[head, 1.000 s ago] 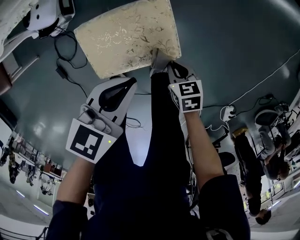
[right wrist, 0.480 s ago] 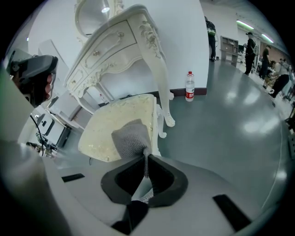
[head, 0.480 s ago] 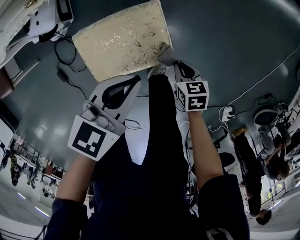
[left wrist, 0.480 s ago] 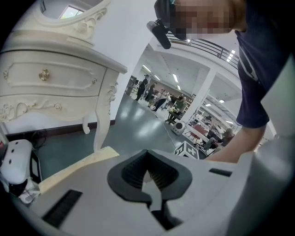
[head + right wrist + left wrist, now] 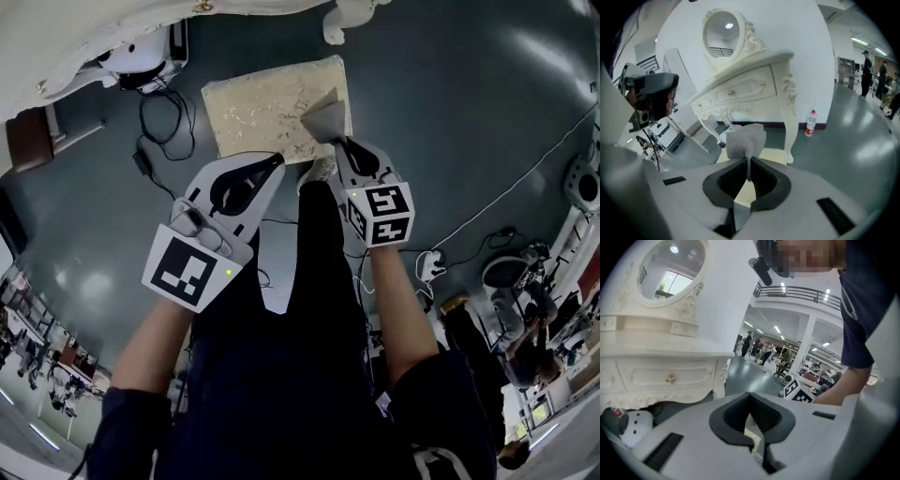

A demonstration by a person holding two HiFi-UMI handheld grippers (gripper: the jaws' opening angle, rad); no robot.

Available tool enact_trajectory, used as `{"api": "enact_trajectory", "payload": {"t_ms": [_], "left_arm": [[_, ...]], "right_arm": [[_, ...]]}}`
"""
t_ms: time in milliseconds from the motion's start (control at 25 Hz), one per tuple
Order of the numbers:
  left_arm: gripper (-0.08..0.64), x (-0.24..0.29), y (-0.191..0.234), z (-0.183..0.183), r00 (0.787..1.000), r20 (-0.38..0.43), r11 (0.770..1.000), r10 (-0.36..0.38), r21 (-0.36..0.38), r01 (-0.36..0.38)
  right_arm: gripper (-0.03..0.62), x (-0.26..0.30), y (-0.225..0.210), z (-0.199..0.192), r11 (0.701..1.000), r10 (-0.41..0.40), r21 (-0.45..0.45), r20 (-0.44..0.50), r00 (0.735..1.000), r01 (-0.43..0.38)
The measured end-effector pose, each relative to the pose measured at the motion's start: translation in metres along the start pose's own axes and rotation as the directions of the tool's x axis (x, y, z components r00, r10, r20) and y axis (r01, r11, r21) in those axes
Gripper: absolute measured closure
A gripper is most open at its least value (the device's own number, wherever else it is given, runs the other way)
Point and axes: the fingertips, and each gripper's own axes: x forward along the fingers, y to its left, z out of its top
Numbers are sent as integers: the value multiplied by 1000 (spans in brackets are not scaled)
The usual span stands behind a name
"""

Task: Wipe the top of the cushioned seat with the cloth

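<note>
The cream, gold-patterned cushioned seat (image 5: pixel 267 117) stands on the dark floor ahead of me. A grey cloth (image 5: pixel 326 120) hangs over its near right corner, pinched in my right gripper (image 5: pixel 341 146). In the right gripper view the cloth (image 5: pixel 746 137) stands up out of the shut jaws of that gripper (image 5: pixel 749 175), with the seat (image 5: pixel 771 155) just behind. My left gripper (image 5: pixel 275 160) hovers at the seat's near edge, left of the cloth. It is shut with nothing in it (image 5: pixel 751 414); only a cream sliver shows below its pads.
A white carved dressing table (image 5: pixel 112 33) with an oval mirror (image 5: pixel 725 27) stands beyond the seat. Black cables (image 5: pixel 153 117) and a white device (image 5: pixel 142 56) lie on the floor to the left. A plastic bottle (image 5: pixel 811 123) stands by the table's leg. People are far off.
The seat now sits smaller and farther up the head view, and the dressing table has come into view. The right gripper still holds the cloth at the seat's near right corner.
</note>
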Motion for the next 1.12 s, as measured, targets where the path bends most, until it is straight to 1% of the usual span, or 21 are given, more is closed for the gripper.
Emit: {"api": "enact_trajectory", "payload": {"t_ms": [160, 280, 440, 560, 640, 800, 960, 1120], "left_arm": [[552, -48, 2, 51, 997, 69, 999, 37, 34, -39], [552, -84, -2, 86, 992, 109, 996, 55, 65, -62], [552, -125, -2, 138, 979, 182, 989, 90, 95, -109], [552, -151, -7, 176, 966, 234, 979, 106, 148, -143], [552, -164, -14, 198, 957, 269, 971, 108, 178, -160], [552, -195, -29, 232, 938, 331, 966, 100, 195, -172], [552, -216, -43, 253, 933, 349, 956, 91, 233, -181], [552, -235, -47, 273, 921, 381, 952, 79, 245, -183]], "right_arm": [[555, -39, 46, 78, 997, 53, -54, 92, 994, -48], [555, -77, 85, 132, 992, 91, -103, 160, 983, -75], [555, -130, 129, 196, 979, 132, -183, 254, 958, -86], [555, -169, 154, 235, 969, 154, -232, 320, 935, -81], [555, -195, 167, 255, 962, 165, -262, 352, 921, -72], [555, -236, 197, 285, 952, 178, -303, 410, 895, -51], [555, -272, 221, 301, 944, 197, -326, 460, 866, -41], [555, -294, 241, 313, 933, 211, -358, 492, 845, -25]]}}
